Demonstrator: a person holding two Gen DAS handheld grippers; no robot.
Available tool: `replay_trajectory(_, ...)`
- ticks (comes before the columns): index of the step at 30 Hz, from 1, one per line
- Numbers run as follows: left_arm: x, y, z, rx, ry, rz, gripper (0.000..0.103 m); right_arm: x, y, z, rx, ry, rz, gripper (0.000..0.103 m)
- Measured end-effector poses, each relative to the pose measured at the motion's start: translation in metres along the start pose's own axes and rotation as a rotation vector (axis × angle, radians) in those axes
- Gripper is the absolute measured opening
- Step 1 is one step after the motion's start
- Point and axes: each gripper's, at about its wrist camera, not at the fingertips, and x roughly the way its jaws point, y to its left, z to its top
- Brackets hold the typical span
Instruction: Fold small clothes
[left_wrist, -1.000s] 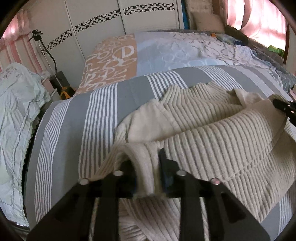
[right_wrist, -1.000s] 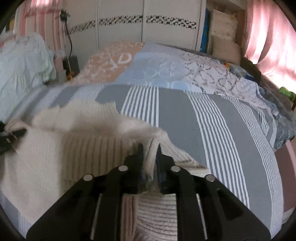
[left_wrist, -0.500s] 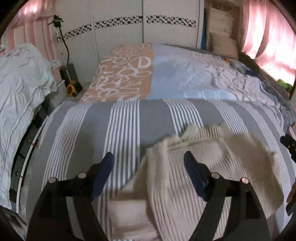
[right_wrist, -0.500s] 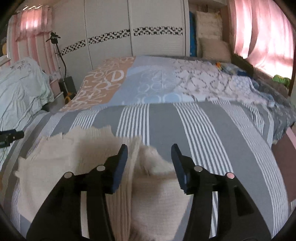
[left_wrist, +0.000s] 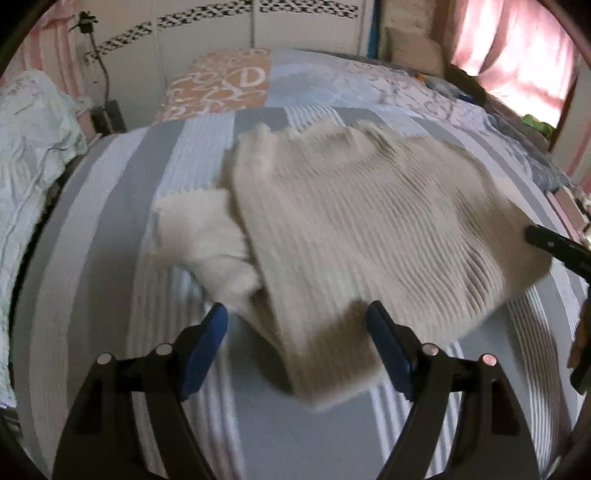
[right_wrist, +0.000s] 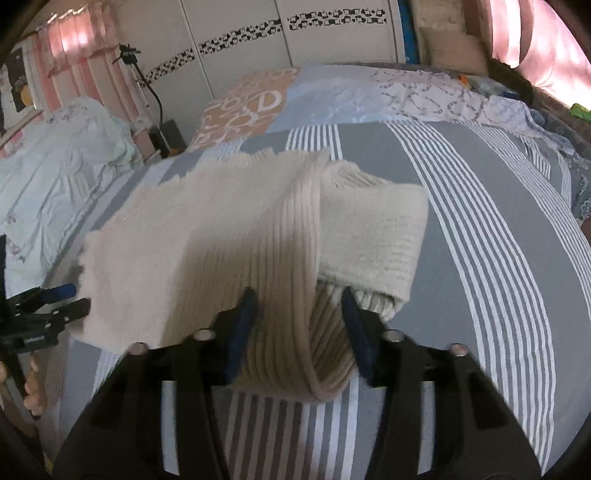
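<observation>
Claws gape over cream sweater on striped bedspread.

You are getting soft, dim daylight glowing pink through the curtains at upper right. Motion blur is smearing the left wrist view, especially the sweater; fisheye distortion is bending and darkening both frames' edges.

home bedroom: striped bed, white wardrobe, pink curtains.
</observation>
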Motion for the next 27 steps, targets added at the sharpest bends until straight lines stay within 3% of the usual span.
replay_trajectory(1, 0.003, -0.004, -0.002, 0.008, 0.004, 0.006, 0.076, 0.002, 0.000, -0.001, 0.000, 0.005, -0.006, 0.009)
replay_trajectory(3, 0.008, -0.007, -0.001, 0.003, 0.009, 0.013, 0.058, -0.002, 0.000, -0.004, 0.004, -0.029, -0.044, 0.009)
replay_trajectory(4, 0.010, -0.008, 0.000, -0.004, 0.019, 0.006, 0.042, -0.009, 0.001, -0.005, -0.008, -0.050, -0.075, 0.008)
replay_trajectory(5, 0.011, -0.007, 0.003, -0.018, 0.027, 0.009, 0.038, -0.012, 0.001, -0.007, -0.011, -0.058, -0.092, 0.008)
replay_trajectory(11, 0.007, -0.006, -0.004, 0.023, 0.045, 0.035, 0.037, -0.010, -0.023, -0.036, 0.034, 0.012, -0.154, 0.008)
replay_trajectory(15, 0.007, -0.006, -0.012, 0.048, 0.051, 0.053, 0.037, -0.016, -0.018, -0.042, 0.001, 0.013, -0.191, 0.008)
replay_trajectory(17, 0.007, 0.000, -0.013, 0.031, 0.052, 0.052, 0.039, -0.014, -0.019, -0.042, 0.007, 0.019, -0.181, 0.008)
replay_trajectory(20, 0.003, 0.002, -0.008, 0.015, 0.044, 0.045, 0.043, -0.021, -0.013, -0.034, -0.020, -0.017, -0.094, 0.011)
replay_trajectory(24, -0.015, -0.008, 0.002, 0.050, -0.025, 0.095, 0.047, -0.042, 0.003, -0.021, -0.048, -0.079, -0.062, 0.021)
replay_trajectory(25, -0.020, -0.011, 0.006, 0.053, -0.040, 0.087, 0.052, -0.044, 0.007, -0.019, -0.052, -0.086, -0.058, 0.027)
replay_trajectory(27, -0.022, -0.018, 0.011, 0.059, -0.053, 0.068, 0.057, -0.048, 0.019, -0.018, -0.079, -0.102, -0.045, 0.029)
